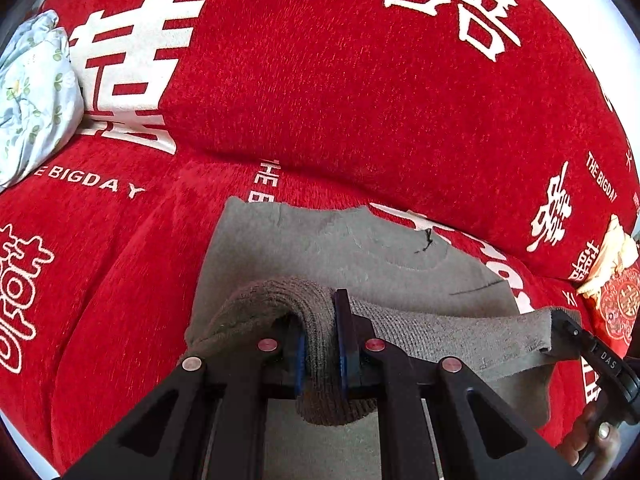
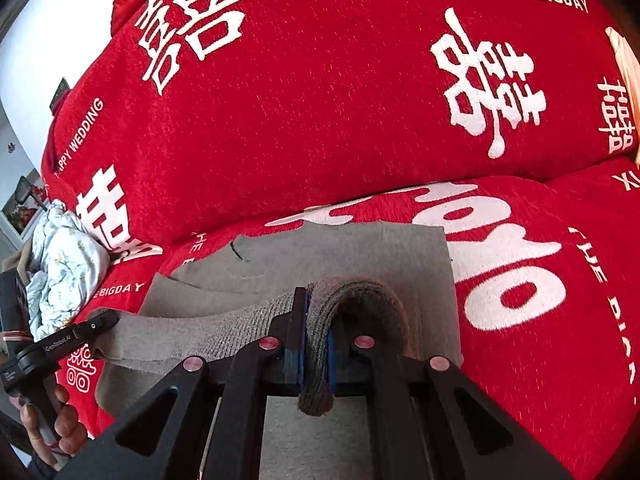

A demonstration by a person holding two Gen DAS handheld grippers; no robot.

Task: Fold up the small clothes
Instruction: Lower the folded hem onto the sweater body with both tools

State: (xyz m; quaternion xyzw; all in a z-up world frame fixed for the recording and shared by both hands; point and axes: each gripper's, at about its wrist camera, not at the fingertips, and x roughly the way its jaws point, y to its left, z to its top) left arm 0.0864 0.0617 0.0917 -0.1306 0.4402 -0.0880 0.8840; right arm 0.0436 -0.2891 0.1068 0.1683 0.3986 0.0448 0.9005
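Lying on the red sofa cover [image 1: 320,100] printed with white characters, the grey knitted garment [image 1: 360,248] is spread flat at its far part, while its near ribbed edge is lifted and stretched between the two grippers; the left gripper [image 1: 322,344] is clenched on a bunched fold of that edge, blue pads pressing the knit from both sides, with a tuft hanging below the jaws; the right gripper [image 2: 314,344] grasps the other end of the same edge likewise, a loop of fabric arching to its right; each wrist view catches the other gripper at its margin, with a hand [image 2: 60,432] on the handle; a pale floral bundle [image 1: 36,92], perhaps bedding, sits at the sofa's left end.
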